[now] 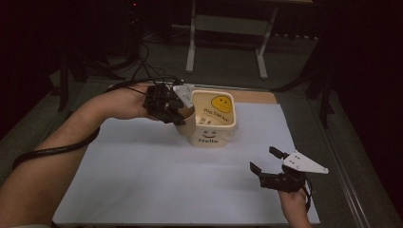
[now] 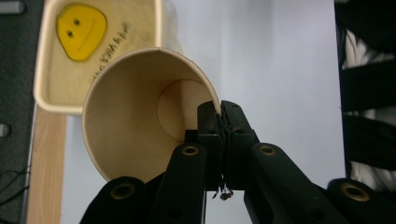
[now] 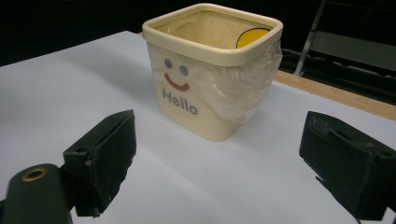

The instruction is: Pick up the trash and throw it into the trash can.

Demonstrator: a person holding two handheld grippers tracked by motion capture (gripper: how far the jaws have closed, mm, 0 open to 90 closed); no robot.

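Black jaws of the left gripper are pinched tight on the rim of a paper cup, one jaw inside the wall and one outside. In the left gripper view the cup lies tipped on its side, its open mouth facing the camera and its base toward the cream bin. From the high view, gripper and cup sit at about 9 o'clock of the bin, touching its left rim. The bin stands upright on the white table, toward 12 o'clock of the sheet, with a clear plastic liner, a smiling face and "Hello" on its front. Toward 4 o'clock of the bin, well apart, the right gripper hovers with jaws spread wide, gripping nothing.
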